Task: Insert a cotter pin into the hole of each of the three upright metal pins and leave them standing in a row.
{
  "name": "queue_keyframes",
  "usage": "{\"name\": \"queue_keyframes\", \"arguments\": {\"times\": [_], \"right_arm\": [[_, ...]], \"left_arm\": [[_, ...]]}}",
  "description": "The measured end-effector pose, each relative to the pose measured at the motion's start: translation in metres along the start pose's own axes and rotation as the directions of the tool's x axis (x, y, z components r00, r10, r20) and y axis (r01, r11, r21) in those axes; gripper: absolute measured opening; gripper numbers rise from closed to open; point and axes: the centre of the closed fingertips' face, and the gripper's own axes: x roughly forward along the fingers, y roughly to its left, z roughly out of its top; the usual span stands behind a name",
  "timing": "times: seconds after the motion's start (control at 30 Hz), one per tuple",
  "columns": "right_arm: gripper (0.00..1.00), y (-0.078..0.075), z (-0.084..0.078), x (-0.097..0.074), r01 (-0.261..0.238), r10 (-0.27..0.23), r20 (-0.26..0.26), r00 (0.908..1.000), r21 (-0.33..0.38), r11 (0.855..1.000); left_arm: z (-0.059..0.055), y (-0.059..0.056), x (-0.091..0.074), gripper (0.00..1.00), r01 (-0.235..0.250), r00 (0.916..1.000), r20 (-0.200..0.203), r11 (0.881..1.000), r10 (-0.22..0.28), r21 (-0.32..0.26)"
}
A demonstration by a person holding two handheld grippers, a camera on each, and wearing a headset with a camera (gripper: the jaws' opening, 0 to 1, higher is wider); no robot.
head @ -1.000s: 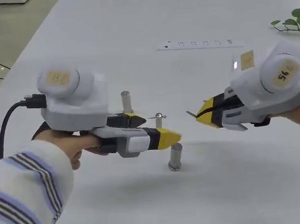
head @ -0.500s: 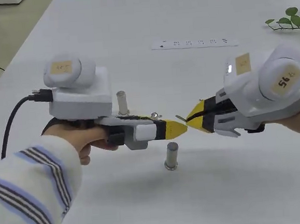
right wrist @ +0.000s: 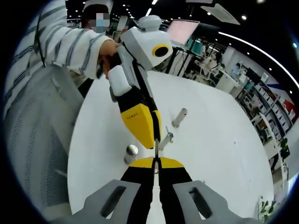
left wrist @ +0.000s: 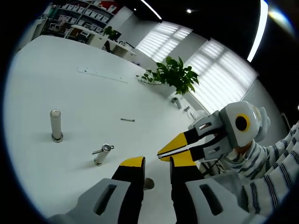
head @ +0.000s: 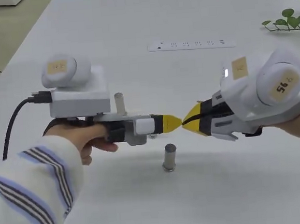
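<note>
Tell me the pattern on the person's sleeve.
The sleeve is white with blue and dark stripes; the head view shows it best.

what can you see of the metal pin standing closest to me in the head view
The nearest metal pin is a short grey cylinder of dull metal with a flat top and a wider foot. It stands upright on the white table and touches nothing else. It sits just below, on the near side of, the spot where the left gripper and right gripper meet tip to tip. No cotter pin shows through it.
</note>
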Motion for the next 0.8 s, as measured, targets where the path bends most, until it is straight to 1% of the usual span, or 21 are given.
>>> {"name": "queue_keyframes", "arguments": {"times": [0.07, 0.2, 0.33, 0.5, 0.6, 0.8], "right_arm": [[0.03, 0.0011, 0.0008, -0.0001, -0.002, 0.002, 0.0, 1.0, -0.004, 1.0], [0.03, 0.0028, 0.0028, -0.0007, -0.002, 0.002, 0.001, 1.0, -0.018, 1.0], [0.03, 0.0022, 0.0027, -0.0009, 0.004, -0.004, 0.002, 1.0, -0.025, 1.0], [0.03, 0.0031, 0.0023, -0.0006, 0.005, -0.005, -0.001, 1.0, -0.033, 0.999], [0.03, 0.0035, 0.0024, -0.0002, 0.006, -0.006, -0.002, 1.0, -0.043, 0.999], [0.03, 0.0039, 0.0057, 0.0003, 0.005, -0.005, 0.008, 1.0, -0.062, 0.998]], "left_arm": [[0.0, -0.0016, 0.0007, 0.18, 0.009, 1.0, 0.0, 1.0, -0.009, -0.006], [0.0, -0.0018, 0.002, 0.11, 0.011, 0.9999, -0.002, 1.0, -0.011, 0.001], [0.0004, 0.0003, 0.0027, 0.09, 0.001, 1.0, 0.001, 1.0, -0.001, -0.003], [-0.0016, -0.0008, 0.0032, 0.06, 0.009, 0.9999, -0.008, 1.0, -0.009, -0.011], [-0.0025, -0.0015, 0.0042, 0.05, 0.011, 0.9999, -0.01, 1.0, -0.011, -0.006], [-0.0031, -0.0021, 0.0049, 0.02, 0.015, 0.9998, -0.013, 1.0, -0.016, -0.027]]}}
